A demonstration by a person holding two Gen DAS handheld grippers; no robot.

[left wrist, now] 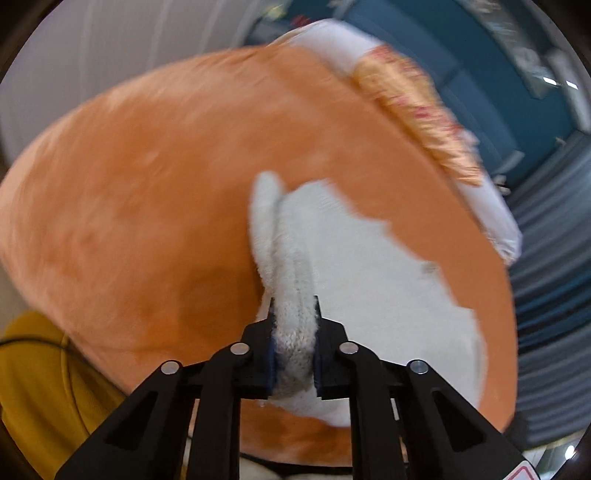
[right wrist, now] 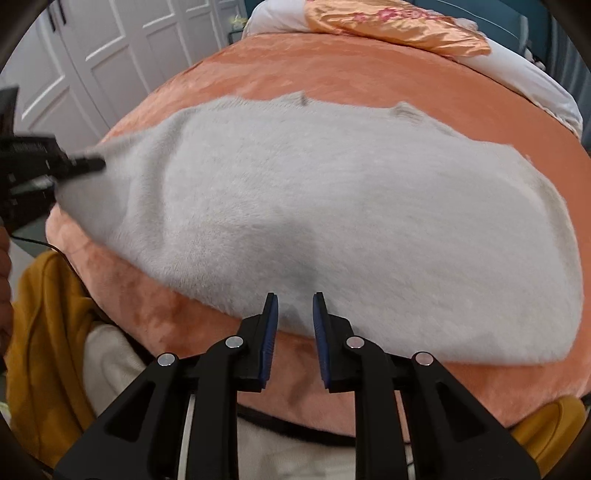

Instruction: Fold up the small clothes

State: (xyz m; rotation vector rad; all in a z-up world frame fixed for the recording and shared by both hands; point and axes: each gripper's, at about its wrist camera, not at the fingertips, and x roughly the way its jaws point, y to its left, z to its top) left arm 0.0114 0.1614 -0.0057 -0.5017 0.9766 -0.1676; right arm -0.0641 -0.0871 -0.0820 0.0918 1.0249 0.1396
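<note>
We see a pale grey fuzzy garment (right wrist: 332, 221) spread flat across an orange bedspread (right wrist: 314, 74), covering most of the bed's middle in the right wrist view. Our left tongs (left wrist: 294, 343) are clamped on a bunched edge of that garment, the fabric pinched between the blue pads (left wrist: 271, 354) and rising in a ridge away from the tips; this view is motion-blurred. From the right wrist view the left tongs (right wrist: 94, 162) show at the left edge, gripping the garment's left corner, which is lifted a bit off the bedspread. Our right tongs (right wrist: 294, 314) hover over the near hem of the garment with the jaws narrowly apart, nothing between the pads, just fabric beneath them; we cannot tell whether the tips touch it. At the far end of the bed lies an orange floral satin pillow (right wrist: 399, 26) on a white pillow (right wrist: 535, 88). A mustard-yellow cloth (right wrist: 44, 332) hangs off the near left side of the bed. White panelled doors (right wrist: 110, 48) stand behind on the left.
</note>
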